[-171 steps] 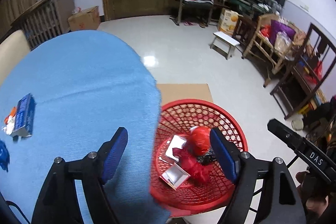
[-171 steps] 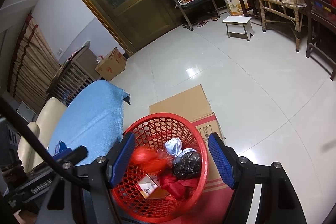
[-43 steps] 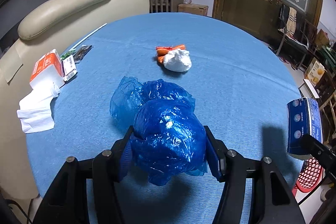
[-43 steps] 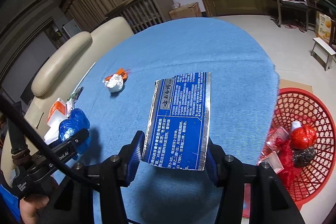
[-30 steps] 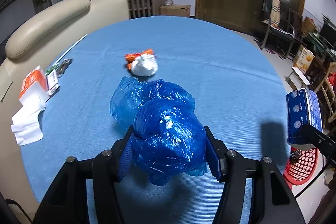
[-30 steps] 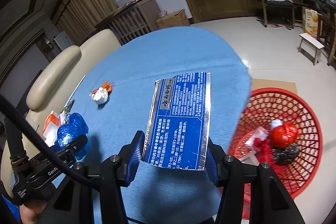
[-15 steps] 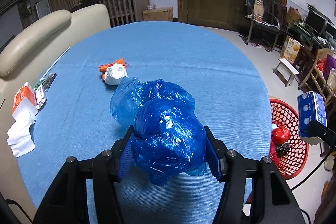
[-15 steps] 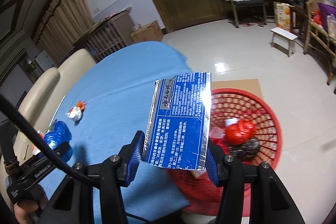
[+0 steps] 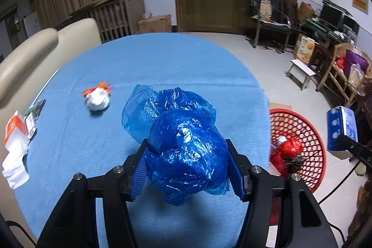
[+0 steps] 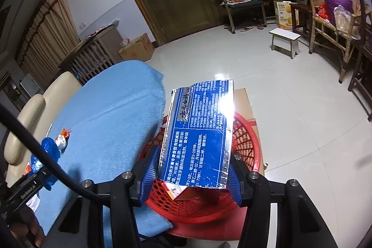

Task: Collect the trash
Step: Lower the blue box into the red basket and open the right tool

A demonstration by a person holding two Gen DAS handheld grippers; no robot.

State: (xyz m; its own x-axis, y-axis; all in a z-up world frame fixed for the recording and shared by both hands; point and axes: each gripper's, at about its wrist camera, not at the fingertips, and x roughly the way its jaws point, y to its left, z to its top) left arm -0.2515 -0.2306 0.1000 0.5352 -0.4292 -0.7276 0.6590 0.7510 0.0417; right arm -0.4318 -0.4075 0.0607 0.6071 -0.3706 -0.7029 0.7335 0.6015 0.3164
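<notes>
My left gripper is shut on a crumpled blue plastic bag and holds it over the blue-clothed round table. My right gripper is shut on a flattened blue and silver box and holds it above the red mesh basket. The basket stands on the floor right of the table and holds red and dark trash. The box also shows at the right edge of the left wrist view. A white wad with an orange wrapper lies on the table.
An orange and white packet, a white tissue and a small dark packet lie at the table's left edge by a cream sofa. Flat cardboard lies under the basket. A white stool and chairs stand beyond.
Both grippers swung right, towards the basket. The box in my right gripper moved from over the table to over the basket. The left gripper still holds the blue bag over the table.
</notes>
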